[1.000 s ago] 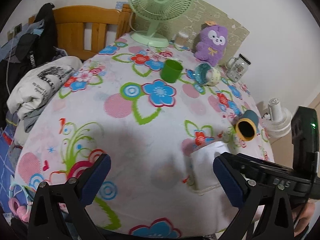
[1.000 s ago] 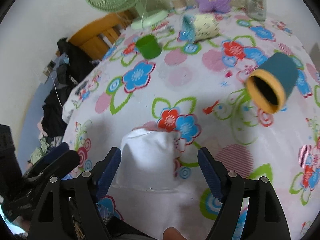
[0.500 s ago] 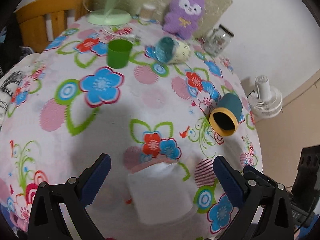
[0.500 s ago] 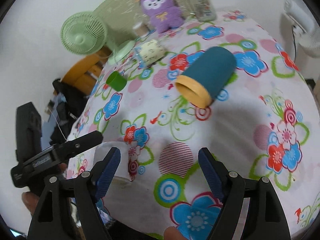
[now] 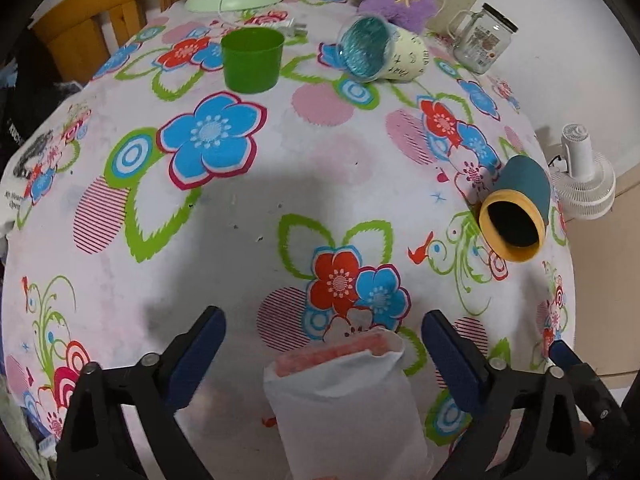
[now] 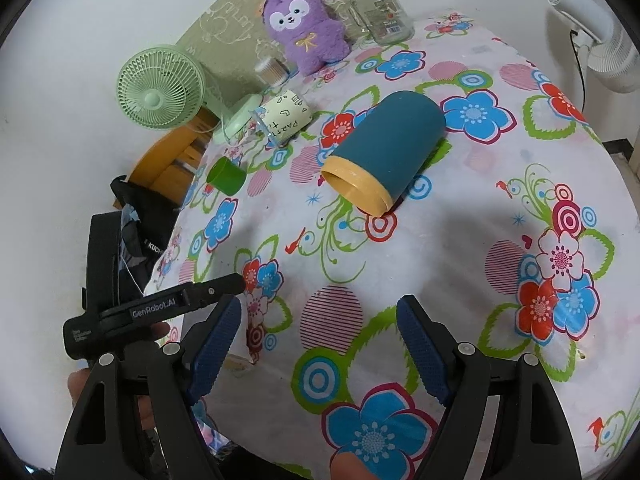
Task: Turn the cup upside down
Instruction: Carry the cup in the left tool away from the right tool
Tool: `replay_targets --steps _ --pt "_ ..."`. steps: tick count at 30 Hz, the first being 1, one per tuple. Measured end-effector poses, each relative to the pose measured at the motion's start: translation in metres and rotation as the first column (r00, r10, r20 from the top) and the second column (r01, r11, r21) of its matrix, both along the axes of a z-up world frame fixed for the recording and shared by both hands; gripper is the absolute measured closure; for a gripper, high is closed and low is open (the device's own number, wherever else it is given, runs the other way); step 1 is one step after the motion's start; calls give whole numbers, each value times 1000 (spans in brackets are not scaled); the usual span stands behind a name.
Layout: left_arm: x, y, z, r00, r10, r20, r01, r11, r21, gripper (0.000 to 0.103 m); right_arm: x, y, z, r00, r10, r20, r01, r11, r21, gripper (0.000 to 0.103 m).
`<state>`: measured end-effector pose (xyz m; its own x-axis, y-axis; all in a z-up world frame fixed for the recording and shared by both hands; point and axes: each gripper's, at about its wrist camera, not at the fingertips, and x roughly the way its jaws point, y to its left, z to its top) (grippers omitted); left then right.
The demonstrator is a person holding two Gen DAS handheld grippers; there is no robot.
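Both jaws spread wide: right gripper hovers short of the teal cup lying sideways ahead; left gripper straddles a white cup.

Cup lying on its side on the bench; plush toy and jar behind it, small cup to its left.
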<state>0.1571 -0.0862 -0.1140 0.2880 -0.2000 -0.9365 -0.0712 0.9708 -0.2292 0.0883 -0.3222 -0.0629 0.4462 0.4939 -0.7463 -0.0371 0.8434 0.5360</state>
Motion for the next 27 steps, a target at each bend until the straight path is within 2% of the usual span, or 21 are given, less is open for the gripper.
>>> replay_targets --steps 5,10,12,15,21,27 --pt "3 2 1 1000 -7 0 7 1000 25 12 1 1 -1 1000 2 -4 -3 1000 0 21" --pt "7 1 -4 999 -33 -28 34 999 35 33 2 1 -1 1000 -1 -6 2 1000 5 21" --pt "7 2 -8 998 -41 -46 42 999 24 39 3 1 -2 1000 -6 -7 6 1000 9 21" --pt "5 4 -6 999 -35 -30 36 999 29 48 3 0 -2 1000 -6 -7 6 1000 10 21" --pt "0 11 7 1000 -21 16 21 1000 20 47 2 3 0 1000 4 2 -5 1000 10 21" --pt "-6 19 33 989 20 144 -23 999 24 47 1 7 2 1000 12 13 -12 1000 10 21"
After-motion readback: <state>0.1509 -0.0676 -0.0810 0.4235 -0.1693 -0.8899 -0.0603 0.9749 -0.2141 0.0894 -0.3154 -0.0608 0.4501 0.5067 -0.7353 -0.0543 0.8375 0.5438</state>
